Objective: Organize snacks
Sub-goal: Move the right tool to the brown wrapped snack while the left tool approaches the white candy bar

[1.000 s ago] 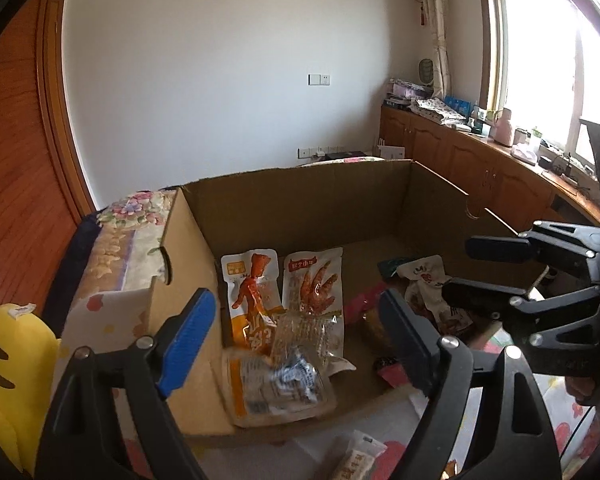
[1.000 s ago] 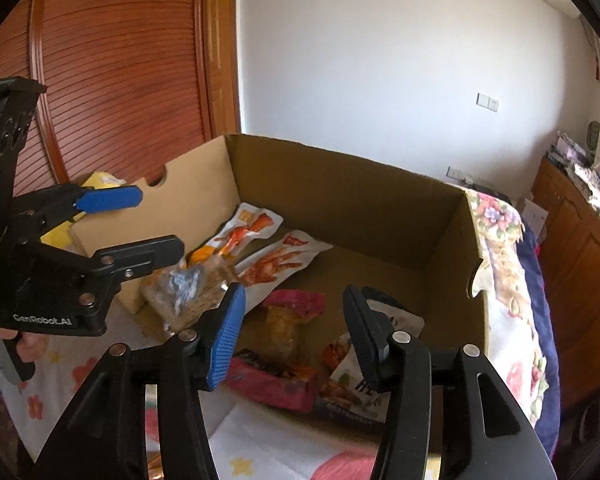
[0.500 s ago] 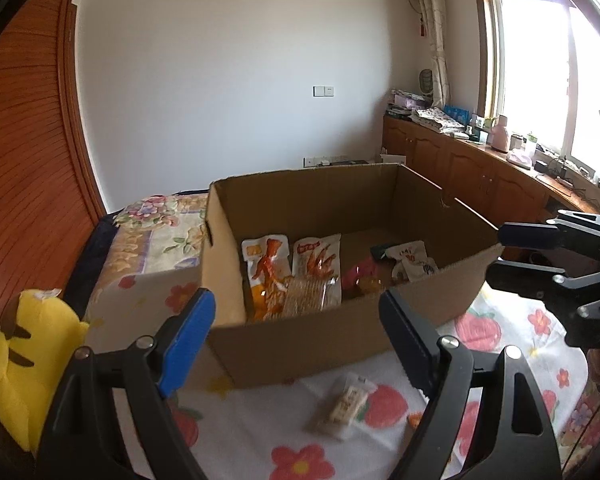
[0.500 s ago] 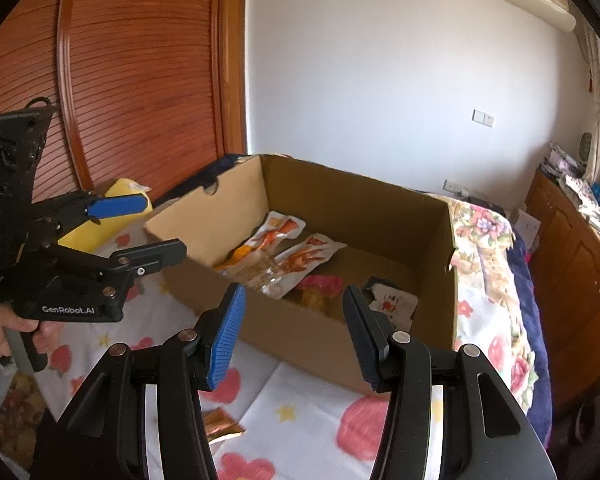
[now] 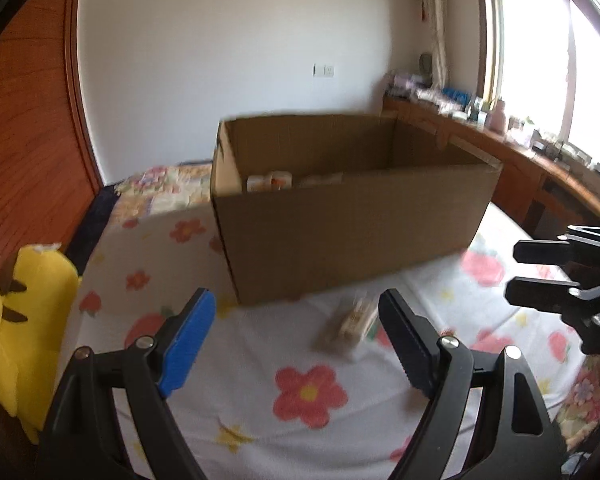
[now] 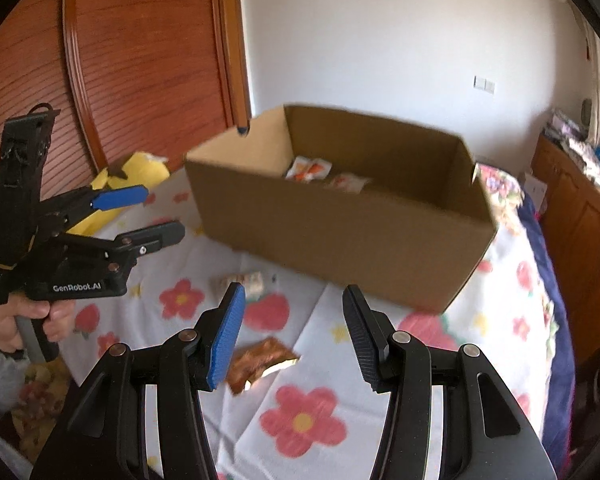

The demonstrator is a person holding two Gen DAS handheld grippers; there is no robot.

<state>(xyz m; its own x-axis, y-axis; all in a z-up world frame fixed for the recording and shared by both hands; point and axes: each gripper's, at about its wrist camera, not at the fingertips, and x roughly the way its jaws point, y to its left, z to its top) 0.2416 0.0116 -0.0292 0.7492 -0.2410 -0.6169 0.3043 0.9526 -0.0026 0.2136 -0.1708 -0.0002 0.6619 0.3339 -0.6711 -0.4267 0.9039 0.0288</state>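
Now both empty: left hand-held gripper (image 5: 296, 340) gapes wide, right hand-held gripper (image 6: 294, 336) narrower. Cardboard box (image 6: 340, 236) on the bed (image 6: 300, 420) holds packets; pale snack (image 5: 350, 322) and brown packet (image 6: 260, 364) lie outside, likely next pickups.

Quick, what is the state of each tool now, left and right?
Left tool: open, holding nothing.
Right tool: open, holding nothing.
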